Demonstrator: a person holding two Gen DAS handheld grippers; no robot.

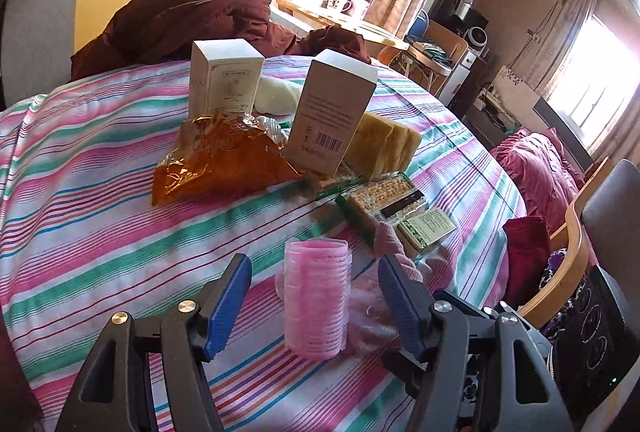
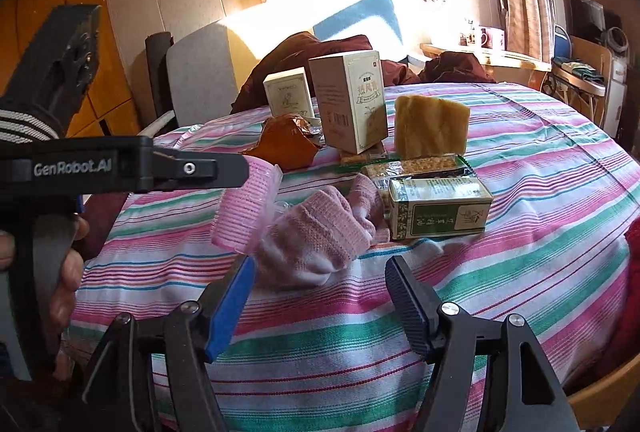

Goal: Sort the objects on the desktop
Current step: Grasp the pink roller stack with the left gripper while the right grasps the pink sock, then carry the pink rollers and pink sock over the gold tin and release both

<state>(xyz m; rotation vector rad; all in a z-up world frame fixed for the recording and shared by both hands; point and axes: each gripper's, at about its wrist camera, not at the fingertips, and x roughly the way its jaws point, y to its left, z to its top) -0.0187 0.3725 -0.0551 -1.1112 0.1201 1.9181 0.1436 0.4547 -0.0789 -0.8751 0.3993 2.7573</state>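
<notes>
A stack of pink plastic cups point(image 1: 316, 296) lies on the striped tablecloth point(image 1: 100, 199) between the fingers of my open left gripper point(image 1: 316, 272), untouched by the pads. It also shows in the right wrist view point(image 2: 246, 207), partly behind the left gripper point(image 2: 240, 167). A pink sock point(image 2: 316, 236) lies just ahead of my open, empty right gripper point(image 2: 320, 268). Behind stand two white boxes point(image 1: 334, 111) point(image 1: 226, 79), an orange snack bag point(image 1: 224, 163), a yellow sponge block point(image 2: 430, 129), cracker packs point(image 1: 380, 197) and a green-labelled box point(image 2: 440, 207).
A dark red quilt point(image 1: 180, 15) lies beyond the table's far edge. A wooden chair point(image 1: 576, 240) stands at the right. A grey chair back point(image 2: 196, 71) is at the far left. A shelf with mugs point(image 2: 486, 39) runs under the window.
</notes>
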